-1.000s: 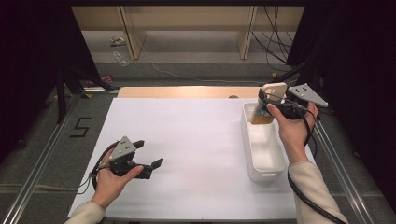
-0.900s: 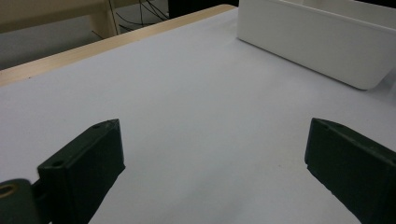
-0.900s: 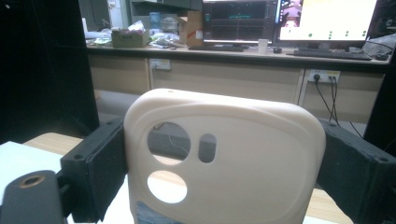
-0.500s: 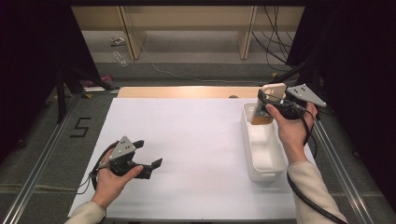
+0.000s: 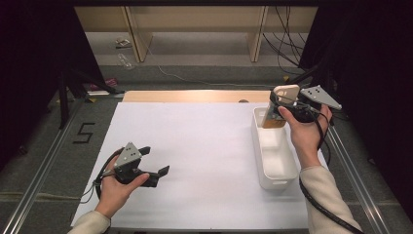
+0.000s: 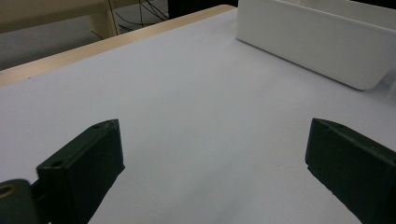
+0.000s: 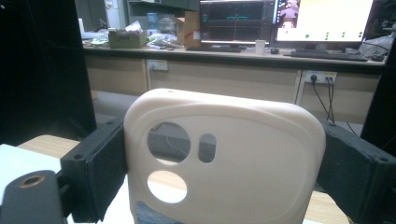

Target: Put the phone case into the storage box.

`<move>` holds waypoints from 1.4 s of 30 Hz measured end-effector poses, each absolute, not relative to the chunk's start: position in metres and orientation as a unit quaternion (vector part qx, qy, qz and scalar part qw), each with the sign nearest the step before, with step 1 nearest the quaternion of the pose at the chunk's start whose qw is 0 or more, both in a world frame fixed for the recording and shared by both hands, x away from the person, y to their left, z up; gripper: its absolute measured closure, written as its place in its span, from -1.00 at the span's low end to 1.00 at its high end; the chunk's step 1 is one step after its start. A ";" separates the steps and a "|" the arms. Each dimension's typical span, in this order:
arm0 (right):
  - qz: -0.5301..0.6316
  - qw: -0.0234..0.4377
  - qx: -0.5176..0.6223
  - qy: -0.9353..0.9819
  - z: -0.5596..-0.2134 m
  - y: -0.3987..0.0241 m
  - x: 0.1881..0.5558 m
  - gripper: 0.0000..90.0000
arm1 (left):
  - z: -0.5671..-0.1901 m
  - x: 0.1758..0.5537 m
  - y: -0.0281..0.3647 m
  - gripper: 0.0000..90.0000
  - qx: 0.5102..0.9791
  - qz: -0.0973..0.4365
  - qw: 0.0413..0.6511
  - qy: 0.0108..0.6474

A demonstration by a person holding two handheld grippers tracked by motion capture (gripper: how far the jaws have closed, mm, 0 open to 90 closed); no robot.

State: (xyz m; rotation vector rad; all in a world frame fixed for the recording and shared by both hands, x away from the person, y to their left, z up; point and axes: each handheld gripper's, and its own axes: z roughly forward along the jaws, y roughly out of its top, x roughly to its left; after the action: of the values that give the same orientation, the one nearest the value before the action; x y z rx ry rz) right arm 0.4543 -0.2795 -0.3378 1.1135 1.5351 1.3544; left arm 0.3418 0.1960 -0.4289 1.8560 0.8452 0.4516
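Cream phone case (image 7: 224, 158) upright, long axis vertical, clamped in right tool (image 5: 285, 111).

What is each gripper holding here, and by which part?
The right gripper clamps a cream phone case by its two long side edges, near the camera-cutout end. The left gripper is open and holds nothing.

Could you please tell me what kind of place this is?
Probably a lab or office workroom set up for recording. A desk along the wall carries computer monitors, the table stands between black curtains, and cables run across the floor.
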 end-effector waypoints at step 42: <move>0.519 0.391 0.448 0.614 -0.337 -0.273 0.472 -0.74 | -0.429 0.342 0.196 -0.91 0.767 0.185 0.504 0.351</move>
State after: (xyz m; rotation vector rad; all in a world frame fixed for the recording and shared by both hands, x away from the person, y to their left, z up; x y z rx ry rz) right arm 0.4715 -0.2729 -0.3367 1.1373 1.5585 1.3195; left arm 0.3418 0.1959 -0.4288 1.8513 0.8480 0.4461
